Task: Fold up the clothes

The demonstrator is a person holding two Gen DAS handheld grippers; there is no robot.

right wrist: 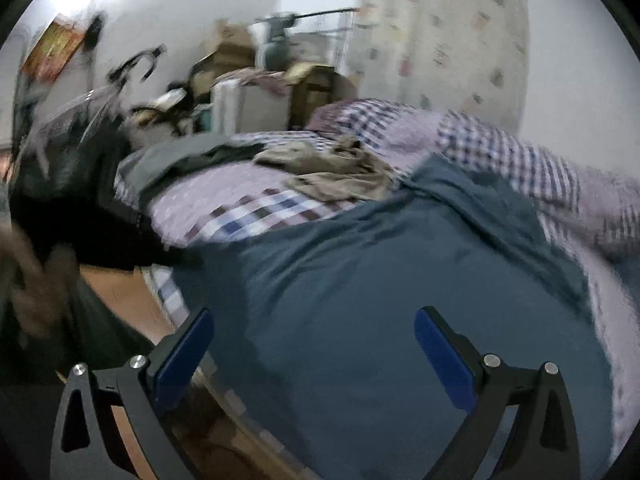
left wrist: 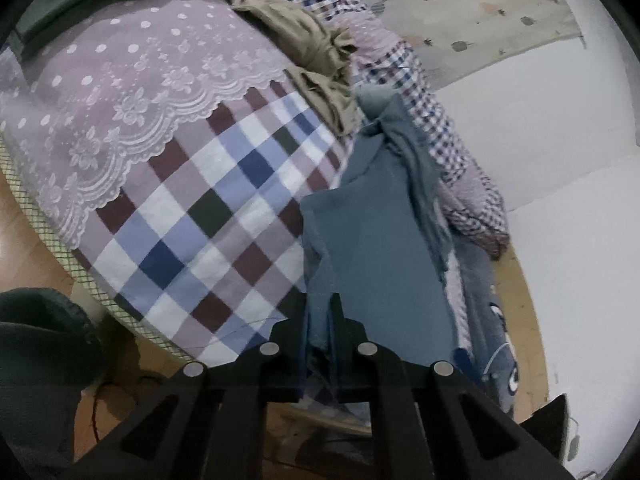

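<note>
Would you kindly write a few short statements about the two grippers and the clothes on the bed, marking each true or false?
1. The left gripper is shut on the teal-blue cotton garment. True.
2. The right gripper is clamped on the crumpled khaki garment. False: its fingers stand wide open over the teal-blue cloth.
3. The khaki garment lies on the checked bedsheet. True.
4. The teal-blue garment is neatly folded. False: it hangs loose and rumpled.
</note>
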